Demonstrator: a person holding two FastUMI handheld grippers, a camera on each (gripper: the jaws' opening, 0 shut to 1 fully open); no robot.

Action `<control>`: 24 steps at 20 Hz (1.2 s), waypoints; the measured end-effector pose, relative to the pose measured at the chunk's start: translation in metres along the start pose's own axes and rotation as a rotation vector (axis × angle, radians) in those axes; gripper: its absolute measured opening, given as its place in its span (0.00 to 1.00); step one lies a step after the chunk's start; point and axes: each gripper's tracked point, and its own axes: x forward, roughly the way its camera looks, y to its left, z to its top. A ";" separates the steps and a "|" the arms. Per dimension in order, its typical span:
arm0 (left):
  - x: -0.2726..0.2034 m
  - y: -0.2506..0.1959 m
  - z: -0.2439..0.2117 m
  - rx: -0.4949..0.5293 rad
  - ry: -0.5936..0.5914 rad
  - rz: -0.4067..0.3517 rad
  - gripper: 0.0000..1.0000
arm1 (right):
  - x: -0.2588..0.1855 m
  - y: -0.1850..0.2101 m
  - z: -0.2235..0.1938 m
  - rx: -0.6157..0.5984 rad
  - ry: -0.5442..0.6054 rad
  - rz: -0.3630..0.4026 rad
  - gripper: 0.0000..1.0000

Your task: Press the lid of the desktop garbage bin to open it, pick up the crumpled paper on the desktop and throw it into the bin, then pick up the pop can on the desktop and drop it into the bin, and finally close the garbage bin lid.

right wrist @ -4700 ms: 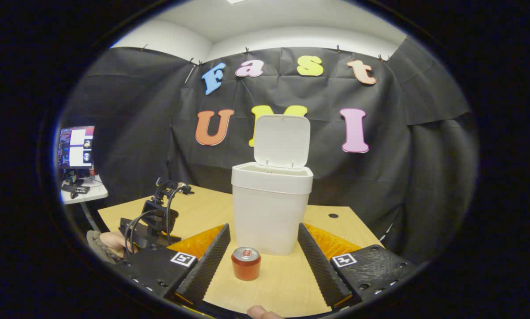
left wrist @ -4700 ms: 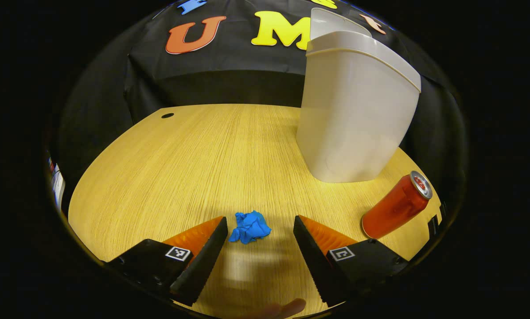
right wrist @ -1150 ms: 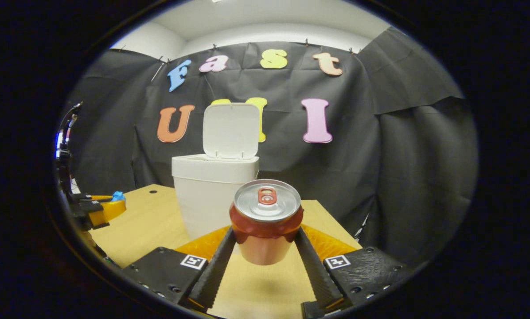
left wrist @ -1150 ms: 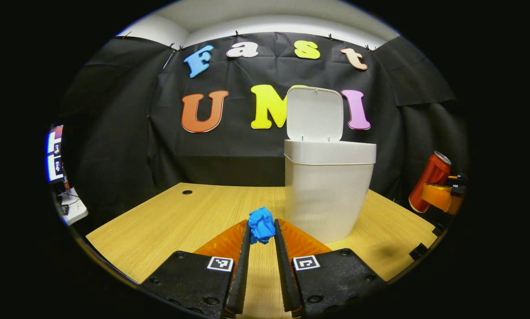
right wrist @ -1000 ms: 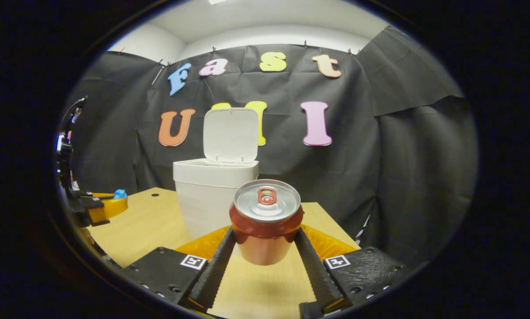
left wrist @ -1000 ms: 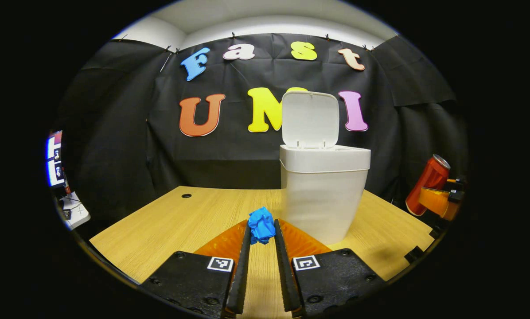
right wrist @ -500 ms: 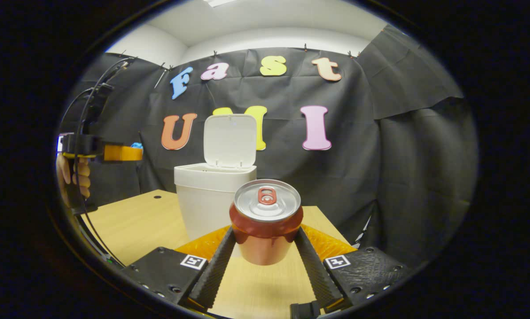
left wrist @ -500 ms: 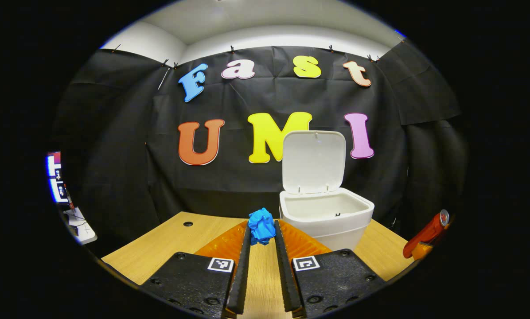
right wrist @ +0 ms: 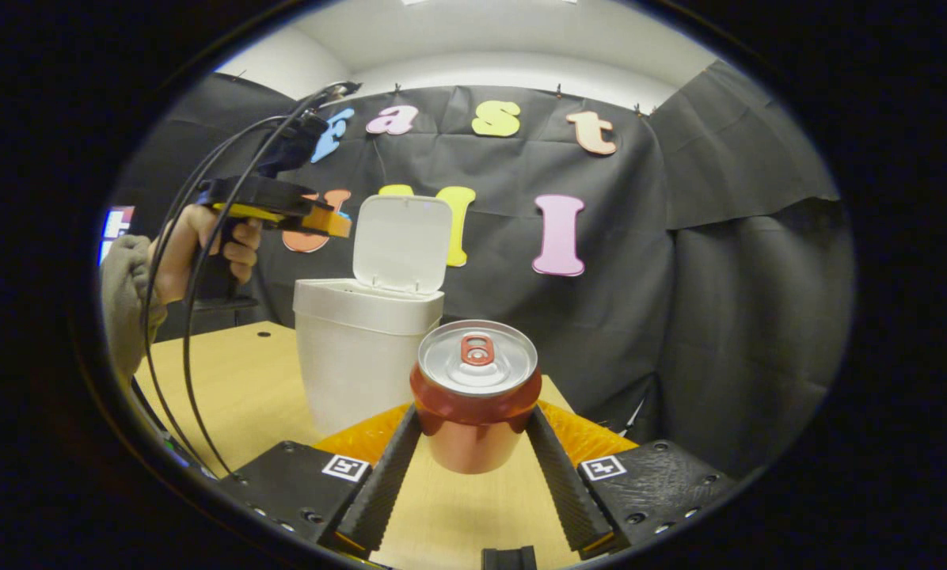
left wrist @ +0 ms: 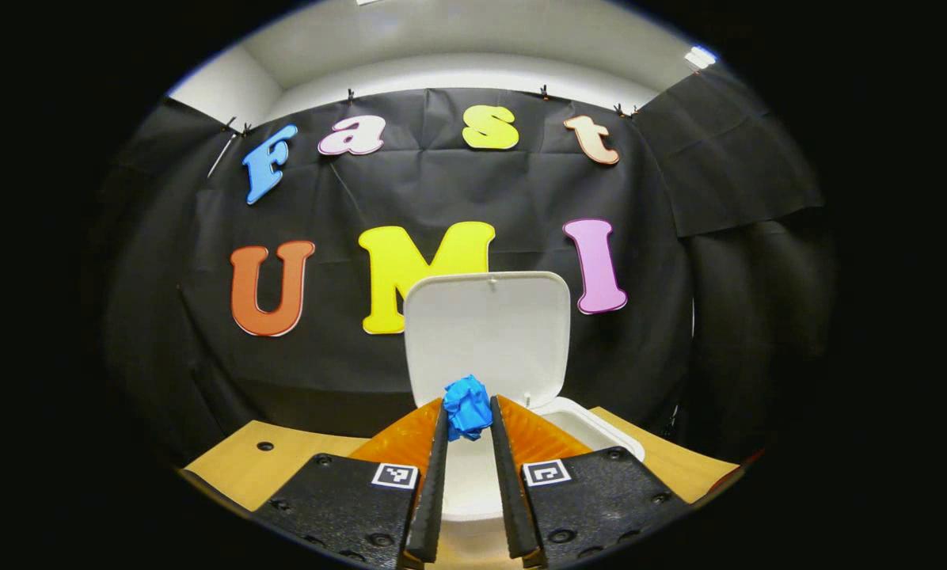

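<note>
now | left gripper clamps crumpled paper over open bin | right gripper clamps pop can

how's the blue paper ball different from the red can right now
The crumpled paper is blue, soft and irregular, pinched at the left gripper's fingertips; the pop can is red, rigid and cylindrical with a silver top, upright between the right gripper's fingers. The paper looks much smaller than the can. The paper sits over the open garbage bin; the can is beside the bin, lower than its rim. Both are gripped off the desk.
</note>
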 end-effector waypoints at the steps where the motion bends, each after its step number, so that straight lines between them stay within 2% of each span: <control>1: 0.012 -0.006 -0.004 -0.005 0.007 -0.003 0.34 | 0.000 -0.001 0.001 0.002 -0.001 0.003 0.81; 6: 0.043 -0.027 -0.026 -0.015 0.075 0.000 0.34 | 0.003 -0.020 -0.005 -0.001 0.008 -0.027 0.81; 12: 0.048 -0.035 -0.034 -0.055 0.088 -0.023 0.34 | 0.009 -0.028 -0.012 0.027 0.023 -0.035 0.82; 14: 0.046 -0.028 -0.036 -0.029 0.096 0.003 0.36 | 0.011 -0.027 -0.012 0.023 0.028 -0.041 0.81; 16: 0.046 -0.028 -0.041 -0.035 0.111 -0.003 0.40 | 0.012 -0.022 -0.011 0.012 0.024 -0.035 0.81; 17: 0.044 -0.028 -0.046 -0.038 0.122 -0.004 0.46 | 0.011 -0.019 -0.011 0.007 0.021 -0.031 0.81; 18: 0.041 -0.030 -0.050 -0.042 0.139 -0.017 0.48 | 0.012 -0.018 -0.013 0.003 0.021 -0.026 0.82; 19: 0.038 -0.033 -0.051 -0.044 0.148 -0.033 0.74 | 0.012 -0.016 -0.014 0.000 0.022 -0.024 0.81; 20: 0.035 -0.033 -0.050 -0.038 0.145 -0.030 0.86 | 0.013 -0.015 -0.014 -0.003 0.022 -0.023 0.81; 21: 0.031 -0.031 -0.049 -0.033 0.137 -0.033 0.80 | 0.013 -0.015 -0.015 -0.002 0.023 -0.027 0.81; 22: 0.026 -0.033 -0.049 -0.032 0.131 -0.050 0.80 | 0.014 -0.015 -0.015 0.000 0.025 -0.032 0.82; 24: 0.013 -0.035 -0.046 -0.031 0.106 -0.071 0.99 | 0.015 -0.013 -0.014 0.002 0.018 -0.029 0.82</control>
